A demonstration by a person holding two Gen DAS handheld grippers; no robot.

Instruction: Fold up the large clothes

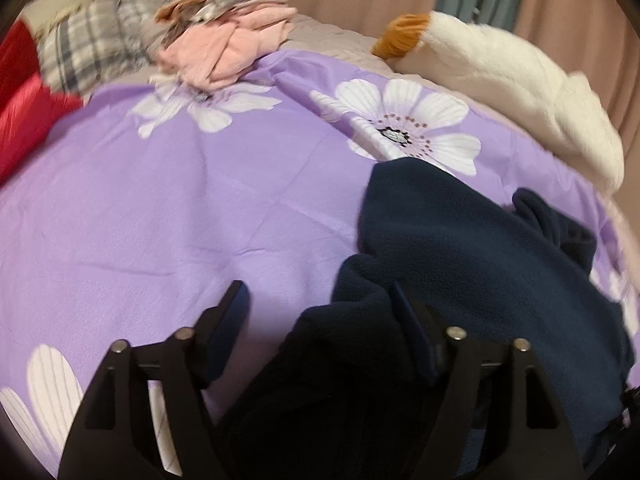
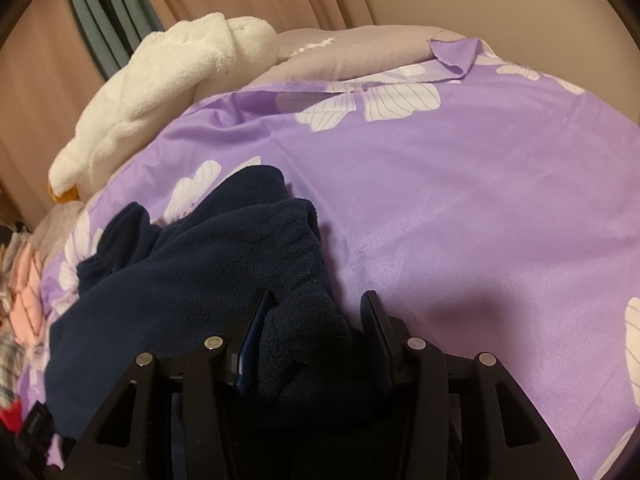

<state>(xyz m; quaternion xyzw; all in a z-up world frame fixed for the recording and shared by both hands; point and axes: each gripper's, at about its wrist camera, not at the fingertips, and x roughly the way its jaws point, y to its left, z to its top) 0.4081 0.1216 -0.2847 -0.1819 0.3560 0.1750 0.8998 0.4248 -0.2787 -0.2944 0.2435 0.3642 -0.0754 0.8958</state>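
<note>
The left gripper [image 1: 320, 304] has its jaws released beside the fleece [image 1: 460, 248]; the right gripper [image 2: 316, 312] has its jaws apart around a fleece fold on the bed [image 2: 480, 208].

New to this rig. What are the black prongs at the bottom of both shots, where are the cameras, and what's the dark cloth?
There is no robot arm: a person holds a two-finger gripper in each hand, and a fisheye camera on each looks forward along its fingers. The black prongs are those fingers.

The left wrist view shows the left gripper, jaws wide, with a navy fleece garment bunched against one finger. It does not look clamped.

The right wrist view shows the right gripper with a fold of the same fleece between its fingers; the pads seem not to press on it.

All this lies on a purple flowered sheet. Beyond are a white plush toy and a pile of pink clothes.
</note>
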